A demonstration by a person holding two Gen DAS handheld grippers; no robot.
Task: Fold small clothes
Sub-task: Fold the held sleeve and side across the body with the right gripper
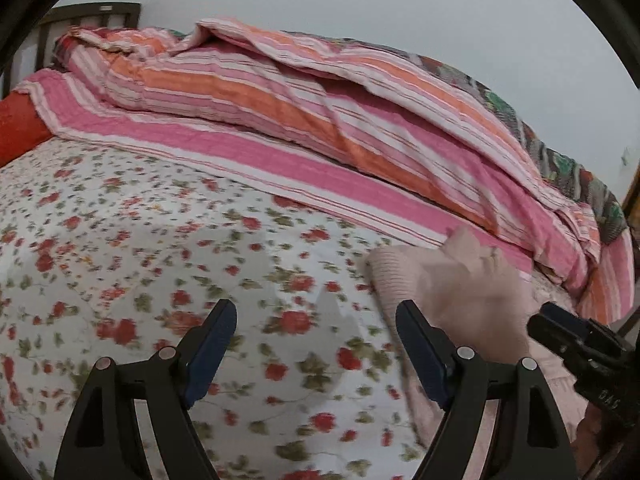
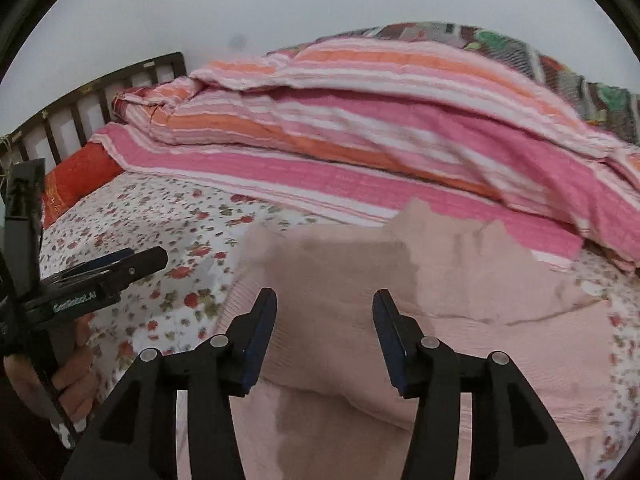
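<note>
Blue-padded jaws on my right gripper (image 2: 324,340) stand apart, nothing pinched; they hover over the pale pink ribbed garment (image 2: 460,344), which lies rumpled on the floral bedsheet (image 2: 160,208). I cannot tell whether the pads brush the cloth. My left gripper (image 1: 316,354) also has its jaws spread wide and empty, above bare floral sheet, with the garment just beside its right finger. A hand (image 2: 68,384) grips the left tool's handle at the right view's left edge. Beyond the garment, a pink-and-orange striped quilt (image 1: 320,120) is heaped along the far side. A red pillow (image 2: 80,180) sits by the dark slatted headboard (image 2: 100,92).
</note>
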